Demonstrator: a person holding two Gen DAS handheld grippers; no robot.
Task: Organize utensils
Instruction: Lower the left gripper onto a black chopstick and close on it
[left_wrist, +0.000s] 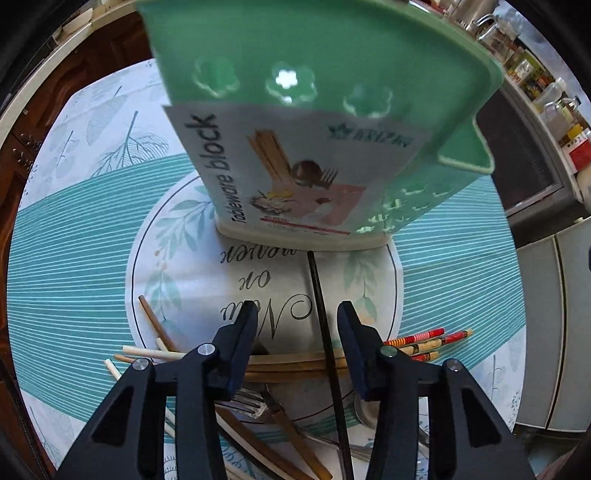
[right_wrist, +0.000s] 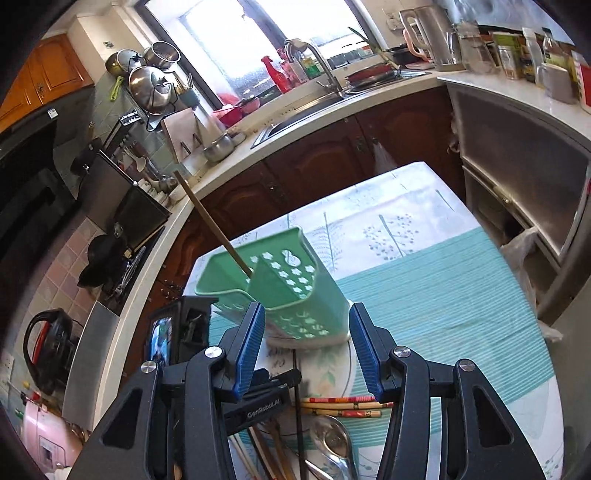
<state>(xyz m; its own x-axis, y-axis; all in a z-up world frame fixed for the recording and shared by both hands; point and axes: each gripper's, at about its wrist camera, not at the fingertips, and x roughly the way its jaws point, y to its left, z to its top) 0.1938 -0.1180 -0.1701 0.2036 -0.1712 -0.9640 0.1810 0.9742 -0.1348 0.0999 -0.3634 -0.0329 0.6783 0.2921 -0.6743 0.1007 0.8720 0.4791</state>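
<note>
A green tableware holder (left_wrist: 332, 74) with flower-shaped holes and a paper label stands on the round print of the tablecloth. One wooden chopstick (right_wrist: 210, 221) leans in the holder (right_wrist: 295, 288). My left gripper (left_wrist: 298, 308) points down over a utensil pile. A black chopstick (left_wrist: 320, 295) lies between its jaws, close to the right finger, and the pads do not press on it. Wooden chopsticks (left_wrist: 288, 360), a fork (left_wrist: 247, 402), a spoon (right_wrist: 330, 439) and red-patterned chopsticks (left_wrist: 424, 338) lie below. My right gripper (right_wrist: 306, 310) hangs open in front of the holder with nothing between its fingers.
The teal-striped tablecloth (left_wrist: 74, 258) covers a small table that ends near dark wooden cabinets (right_wrist: 314, 158). Behind are a counter with a sink (right_wrist: 295, 118), pots (right_wrist: 151, 85) and jars (right_wrist: 509, 55). The left gripper's body (right_wrist: 258, 406) sits just under my right gripper.
</note>
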